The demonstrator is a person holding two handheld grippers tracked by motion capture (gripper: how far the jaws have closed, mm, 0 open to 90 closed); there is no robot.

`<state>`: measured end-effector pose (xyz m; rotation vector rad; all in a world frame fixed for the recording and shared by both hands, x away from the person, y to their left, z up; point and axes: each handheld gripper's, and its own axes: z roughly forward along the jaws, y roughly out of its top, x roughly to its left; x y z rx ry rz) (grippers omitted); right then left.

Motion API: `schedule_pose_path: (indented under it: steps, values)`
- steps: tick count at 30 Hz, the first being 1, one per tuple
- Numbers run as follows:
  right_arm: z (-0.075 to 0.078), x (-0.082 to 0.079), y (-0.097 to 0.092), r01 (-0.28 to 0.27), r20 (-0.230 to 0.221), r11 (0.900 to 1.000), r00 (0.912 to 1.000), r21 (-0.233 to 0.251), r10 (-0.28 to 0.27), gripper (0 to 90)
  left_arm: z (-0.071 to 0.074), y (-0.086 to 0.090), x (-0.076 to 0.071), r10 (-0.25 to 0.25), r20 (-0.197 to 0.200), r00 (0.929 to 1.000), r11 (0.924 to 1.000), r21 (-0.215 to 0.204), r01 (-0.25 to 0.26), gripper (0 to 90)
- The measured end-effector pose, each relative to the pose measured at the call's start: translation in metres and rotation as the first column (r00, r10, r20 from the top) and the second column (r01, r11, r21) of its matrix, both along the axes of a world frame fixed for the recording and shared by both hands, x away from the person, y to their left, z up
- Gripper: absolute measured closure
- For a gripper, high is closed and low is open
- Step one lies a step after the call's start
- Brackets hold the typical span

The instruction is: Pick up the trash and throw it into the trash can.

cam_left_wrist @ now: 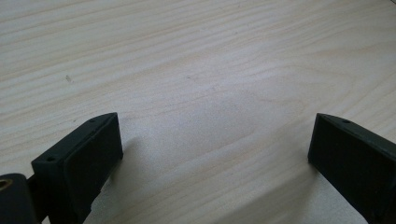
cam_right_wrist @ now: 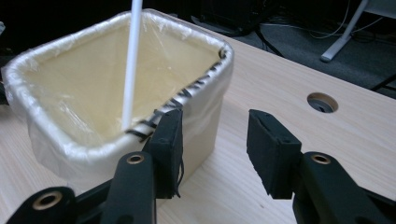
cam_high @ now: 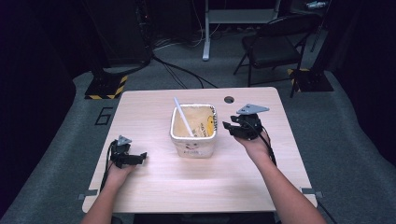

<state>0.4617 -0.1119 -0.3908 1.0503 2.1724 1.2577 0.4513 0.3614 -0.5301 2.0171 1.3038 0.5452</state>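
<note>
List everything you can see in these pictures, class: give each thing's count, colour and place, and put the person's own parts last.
table: one, light wood, centre of the high view
cable hole: one, dark, in the table's far edge area
bin: one, cream, lined with clear plastic, mid-table
stick: one, white, leaning inside the bin
folding chair: one, black, on the floor beyond the table
striped base plates: two, black and yellow, on the floor at the far corners
floor number: one, a black 6, left of the table
left tool: one, black, jaws open over bare table
right tool: one, black, jaws open beside the bin
forearms: two, entering from below
</note>
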Motion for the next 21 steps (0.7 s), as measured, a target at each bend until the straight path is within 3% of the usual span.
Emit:
schedule_pose_path:
  steps: [21]
  values:
    - [-0.027, -0.023, -0.043, 0.1, 0.007, 0.995, 0.995, 0.004, -0.1, 53.5, 0.0, 0.0, 0.0, 0.0, 0.0, 1.0, 1.0, 0.0, 0.0, 2.4]
